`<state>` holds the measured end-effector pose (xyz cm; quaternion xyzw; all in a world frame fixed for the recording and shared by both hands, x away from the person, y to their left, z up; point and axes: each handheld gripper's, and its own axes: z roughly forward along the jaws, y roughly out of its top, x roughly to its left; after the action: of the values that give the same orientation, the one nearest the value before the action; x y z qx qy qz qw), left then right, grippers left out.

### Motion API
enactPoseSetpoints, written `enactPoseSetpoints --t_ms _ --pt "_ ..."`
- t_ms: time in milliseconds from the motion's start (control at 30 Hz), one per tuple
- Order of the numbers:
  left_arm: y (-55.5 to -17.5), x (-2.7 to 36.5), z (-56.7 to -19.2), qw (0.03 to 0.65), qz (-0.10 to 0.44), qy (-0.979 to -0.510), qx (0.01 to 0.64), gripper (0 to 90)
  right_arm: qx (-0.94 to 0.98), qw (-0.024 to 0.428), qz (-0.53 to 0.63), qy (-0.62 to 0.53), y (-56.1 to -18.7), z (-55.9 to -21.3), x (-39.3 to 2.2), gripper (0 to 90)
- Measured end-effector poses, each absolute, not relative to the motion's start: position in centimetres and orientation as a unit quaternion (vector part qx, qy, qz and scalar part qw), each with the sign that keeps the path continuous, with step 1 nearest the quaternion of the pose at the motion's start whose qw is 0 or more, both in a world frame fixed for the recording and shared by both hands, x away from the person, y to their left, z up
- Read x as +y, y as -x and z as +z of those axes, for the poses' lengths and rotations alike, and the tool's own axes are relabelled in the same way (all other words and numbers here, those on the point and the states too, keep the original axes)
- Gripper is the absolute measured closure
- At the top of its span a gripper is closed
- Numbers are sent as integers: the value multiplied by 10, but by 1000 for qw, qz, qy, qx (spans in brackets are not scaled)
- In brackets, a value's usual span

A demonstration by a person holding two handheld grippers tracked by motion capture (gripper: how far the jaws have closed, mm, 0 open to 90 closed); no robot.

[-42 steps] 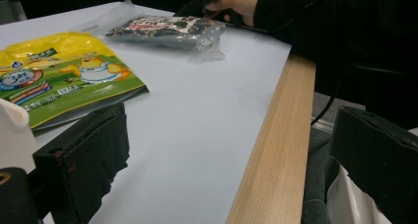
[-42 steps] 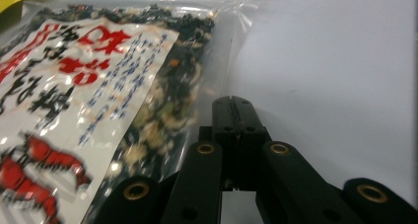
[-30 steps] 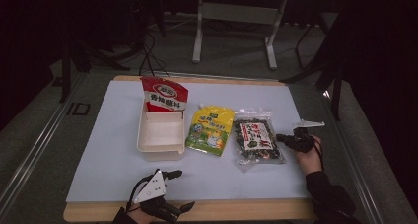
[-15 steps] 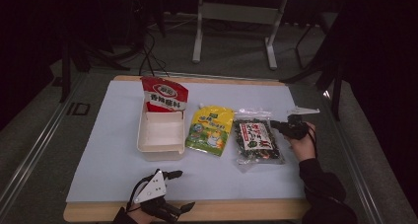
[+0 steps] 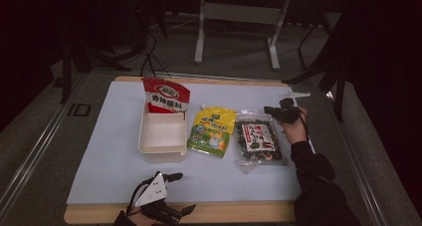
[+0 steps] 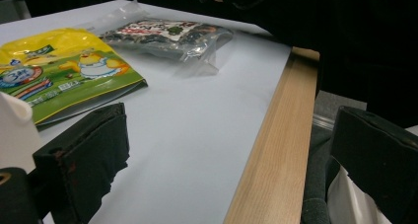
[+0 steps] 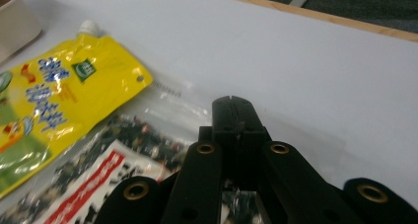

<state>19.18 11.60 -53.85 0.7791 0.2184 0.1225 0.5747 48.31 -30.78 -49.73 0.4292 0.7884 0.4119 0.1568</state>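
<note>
The clear packet of dark dried food lay flat at the right of the white worktop, its long axis running from you toward the far edge, just beside the yellow spouted pouch. Your right tongs, pressed together and holding nothing, hovered over its far corner. Your left tongs, spread wide, sat well apart at the near edge.
</note>
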Motion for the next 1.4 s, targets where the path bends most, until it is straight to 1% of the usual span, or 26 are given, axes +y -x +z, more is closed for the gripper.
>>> enactPoseSetpoints --t_ms 200,633,867,1000,1133,1200,1400 --pt "-188 120 -539 572 129 -777 229 30 792 156 408 -427 -501 -499 -298 898" --pt "-174 135 -541 566 150 -767 262 30 800 148 369 -449 -545 -515 -285 899" --pt "-168 141 -541 564 157 -763 274 30 806 140 343 -462 -556 -524 -281 898" --pt "-168 142 -541 564 158 -763 276 30 811 138 329 -464 -556 -526 -281 899" --pt "-169 141 -541 565 157 -763 273 30 814 122 322 -468 -551 -524 -284 899" --pt "-169 141 -541 565 157 -763 273 29 813 123 323 -468 -549 -524 -284 899" --pt "-171 138 -540 565 154 -766 265 30 818 112 323 -462 -532 -528 -288 899"
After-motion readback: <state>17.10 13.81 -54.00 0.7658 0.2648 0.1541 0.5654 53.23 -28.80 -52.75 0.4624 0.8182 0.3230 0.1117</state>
